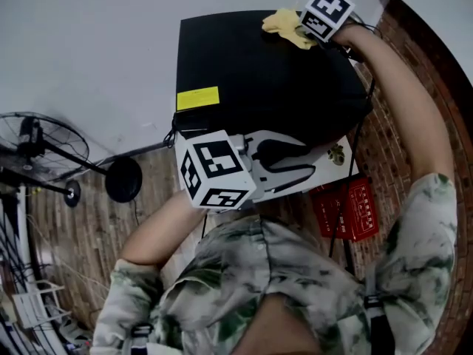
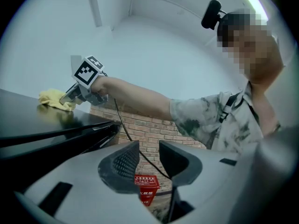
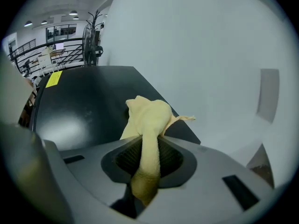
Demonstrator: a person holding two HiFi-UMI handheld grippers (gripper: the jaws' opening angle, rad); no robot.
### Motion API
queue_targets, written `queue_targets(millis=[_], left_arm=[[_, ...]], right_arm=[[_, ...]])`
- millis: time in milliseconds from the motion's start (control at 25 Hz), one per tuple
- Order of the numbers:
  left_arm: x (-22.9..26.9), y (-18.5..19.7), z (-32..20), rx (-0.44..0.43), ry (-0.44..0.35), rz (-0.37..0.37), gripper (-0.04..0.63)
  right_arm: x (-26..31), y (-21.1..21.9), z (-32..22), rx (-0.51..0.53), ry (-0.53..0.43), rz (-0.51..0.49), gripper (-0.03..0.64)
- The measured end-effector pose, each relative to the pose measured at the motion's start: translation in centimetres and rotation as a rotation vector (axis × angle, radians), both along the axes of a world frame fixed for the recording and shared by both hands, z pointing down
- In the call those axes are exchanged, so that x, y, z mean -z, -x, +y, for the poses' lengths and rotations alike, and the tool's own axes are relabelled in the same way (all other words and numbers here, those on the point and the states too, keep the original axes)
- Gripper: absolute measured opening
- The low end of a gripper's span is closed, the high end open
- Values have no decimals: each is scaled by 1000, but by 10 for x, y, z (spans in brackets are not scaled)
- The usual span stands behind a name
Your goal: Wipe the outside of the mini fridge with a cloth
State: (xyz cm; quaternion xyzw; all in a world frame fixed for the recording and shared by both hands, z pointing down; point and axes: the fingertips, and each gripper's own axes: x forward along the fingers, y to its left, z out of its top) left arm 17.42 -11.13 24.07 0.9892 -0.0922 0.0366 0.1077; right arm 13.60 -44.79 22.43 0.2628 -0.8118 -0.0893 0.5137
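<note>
Head view showed the black mini fridge (image 1: 251,80) with wiping seemingly only at its top's far right corner and sides probably undone; left gripper (image 2: 149,164) hung spread and empty by the near edge, and right gripper (image 3: 148,160) pinched the yellow cloth (image 3: 148,118) on that corner.
</note>
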Motion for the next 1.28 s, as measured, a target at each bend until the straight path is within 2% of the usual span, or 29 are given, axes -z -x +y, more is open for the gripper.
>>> queue_targets(millis=[320,640,880,1280], left_arm=[[-6,-19,-9,-14,2,-14,137],[-9,-21,-5,-16,7,-13,137],[-9,-13,0,-14,7,-4,137],[-11,18,14,0,12,-9,137]], right_arm=[[-4,-77,-24,-110,-16,16,94],[6,-82,-21,-113,-45,7,94],[38,-31,7,-27,-68,-74,94],[41,96,49,135,-69,-28,94]])
